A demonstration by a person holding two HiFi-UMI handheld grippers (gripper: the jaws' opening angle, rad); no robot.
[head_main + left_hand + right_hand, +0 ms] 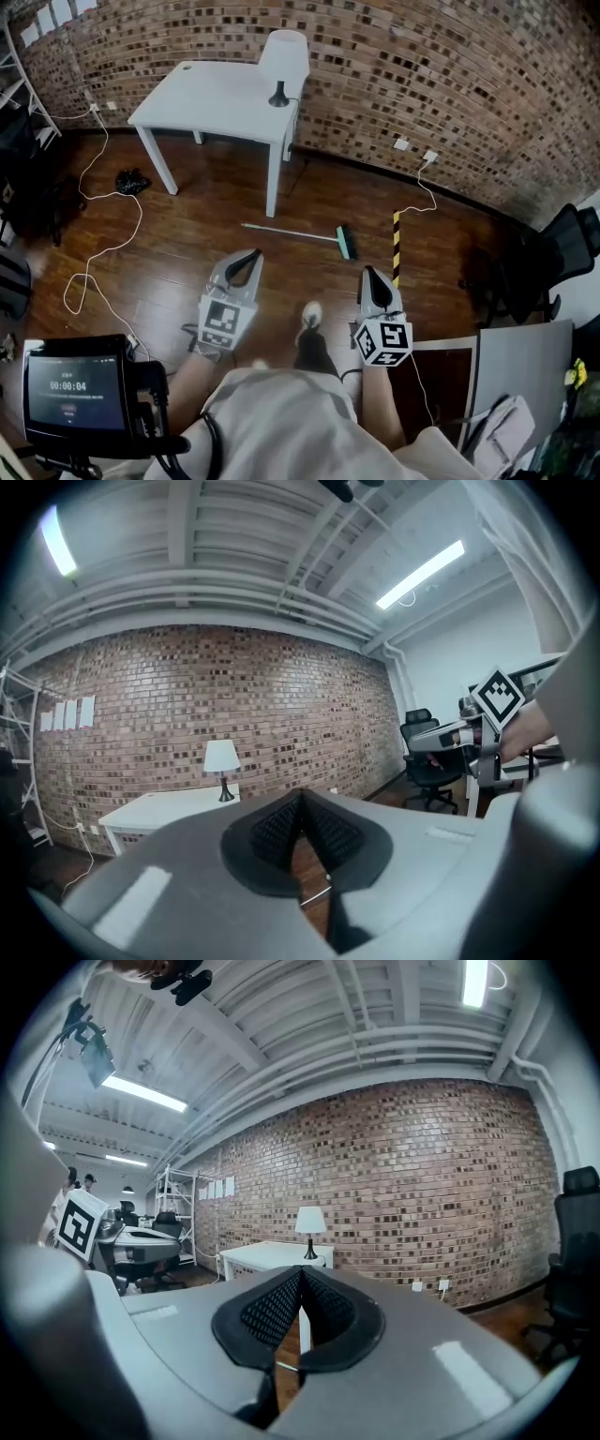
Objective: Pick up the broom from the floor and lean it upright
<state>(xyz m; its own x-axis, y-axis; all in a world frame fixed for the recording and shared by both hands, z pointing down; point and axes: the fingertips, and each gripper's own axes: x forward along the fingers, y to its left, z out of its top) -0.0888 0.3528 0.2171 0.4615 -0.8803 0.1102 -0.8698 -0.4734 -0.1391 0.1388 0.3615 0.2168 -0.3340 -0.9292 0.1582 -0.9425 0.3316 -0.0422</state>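
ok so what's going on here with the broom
A person holds a gripper in each hand and faces the broom, which lies flat on the floor by the white table. The left gripper and right gripper are both shut, empty and short of the broom. It has not been picked up yet.

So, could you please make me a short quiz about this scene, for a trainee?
1. True or false: the broom lies flat on the floor.
2. What stands on the table? A) a lamp B) a box C) a cup
3. Fill in: the left gripper and the right gripper are both ____ and hold nothing.

Key: 1 true; 2 A; 3 shut.
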